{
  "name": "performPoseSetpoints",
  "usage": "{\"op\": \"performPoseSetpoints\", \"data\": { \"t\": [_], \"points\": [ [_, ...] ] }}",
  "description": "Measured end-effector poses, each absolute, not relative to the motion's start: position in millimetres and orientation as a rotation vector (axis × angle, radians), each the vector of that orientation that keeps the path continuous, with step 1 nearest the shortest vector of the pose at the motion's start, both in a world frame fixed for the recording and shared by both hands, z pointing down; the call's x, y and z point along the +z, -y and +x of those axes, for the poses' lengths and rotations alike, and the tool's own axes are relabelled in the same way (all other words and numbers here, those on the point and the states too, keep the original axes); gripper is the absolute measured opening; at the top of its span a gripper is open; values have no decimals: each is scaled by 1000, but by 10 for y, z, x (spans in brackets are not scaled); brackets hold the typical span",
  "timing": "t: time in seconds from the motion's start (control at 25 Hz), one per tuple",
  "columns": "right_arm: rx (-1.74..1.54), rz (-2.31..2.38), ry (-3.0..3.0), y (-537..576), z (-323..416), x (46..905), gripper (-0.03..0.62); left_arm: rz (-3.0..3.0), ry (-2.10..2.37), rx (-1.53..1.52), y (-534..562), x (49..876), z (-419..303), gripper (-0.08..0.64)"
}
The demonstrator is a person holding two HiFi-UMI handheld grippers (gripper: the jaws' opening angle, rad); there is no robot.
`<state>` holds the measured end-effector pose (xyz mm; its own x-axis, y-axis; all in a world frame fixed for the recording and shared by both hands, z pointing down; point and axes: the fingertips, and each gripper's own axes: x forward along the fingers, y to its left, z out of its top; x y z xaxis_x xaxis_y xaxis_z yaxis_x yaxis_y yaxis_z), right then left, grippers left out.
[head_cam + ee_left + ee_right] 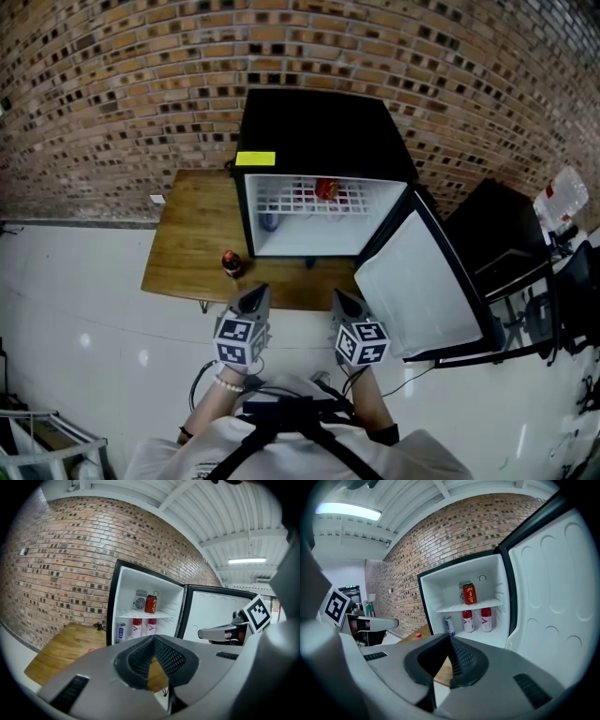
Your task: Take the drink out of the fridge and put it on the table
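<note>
Our left gripper point(254, 295) hovers short of the desk point(192, 244), fingers pressed together on nothing. Ahead, the red can point(326, 189) stands upright on the shelf point(281, 199) of the open fridge point(319, 141). Our right gripper point(344, 300), fingers also pressed together and empty, looks the nearer one.

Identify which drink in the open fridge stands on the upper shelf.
The red can with yellow print, alone on the wire shelf. The two red-and-white cans and the blue-and-white can stand below it on the fridge floor.
</note>
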<state>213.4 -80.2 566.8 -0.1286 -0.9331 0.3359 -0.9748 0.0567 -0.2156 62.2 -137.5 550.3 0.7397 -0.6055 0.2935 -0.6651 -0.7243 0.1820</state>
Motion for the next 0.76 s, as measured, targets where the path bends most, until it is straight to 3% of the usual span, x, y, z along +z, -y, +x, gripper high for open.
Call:
{"op": "performPoseSetpoints", "data": {
  "t": [0.76],
  "points": [
    [574,1998,2206,793,2095,5646,0,2667,1002,291,1379,5481,581,2]
  ]
}}
